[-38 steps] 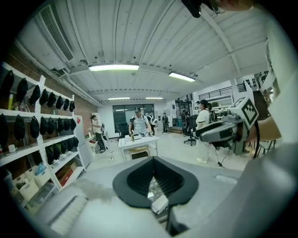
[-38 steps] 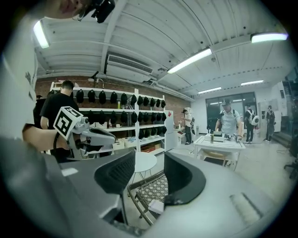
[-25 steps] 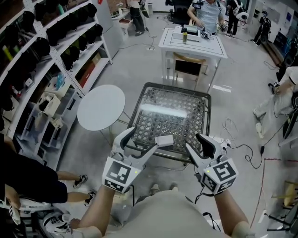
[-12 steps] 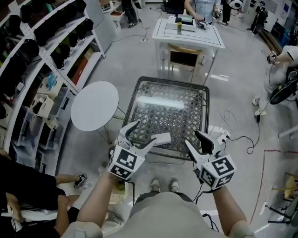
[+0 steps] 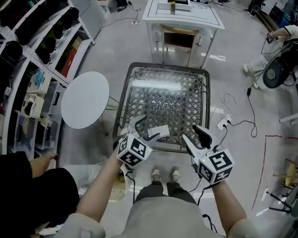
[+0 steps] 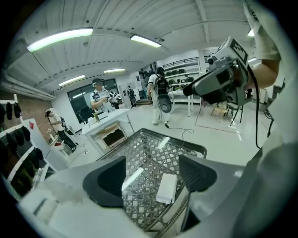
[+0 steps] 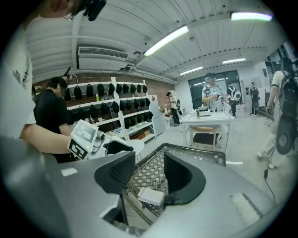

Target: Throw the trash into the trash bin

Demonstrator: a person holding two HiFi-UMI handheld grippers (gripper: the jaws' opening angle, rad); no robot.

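Note:
A flat white piece of trash (image 5: 161, 130) lies near the front edge of a dark-framed lattice table (image 5: 163, 69). My left gripper (image 5: 146, 129) hovers over that edge, jaws open, the right fingertip close beside the piece; I cannot tell whether it touches. In the left gripper view the white piece (image 6: 166, 188) shows on the lattice between the spread jaws of the left gripper (image 6: 151, 179). My right gripper (image 5: 196, 138) stands open to the right, nothing in it. The right gripper view shows the piece (image 7: 150, 196) below the open right gripper (image 7: 149, 179). No trash bin is in view.
A round white table (image 5: 85, 100) stands left of the lattice table. Shelves with dark bags (image 5: 32, 51) line the left wall. Beyond is a white table (image 5: 184, 14). Cables (image 5: 233, 122) run over the floor at the right. A person's arm (image 5: 44, 160) shows at the left.
Both grippers have sunk toward the lattice table's near edge, the left one further, tilting downward. The white piece lies where it did. Both pairs of jaws stayed open.

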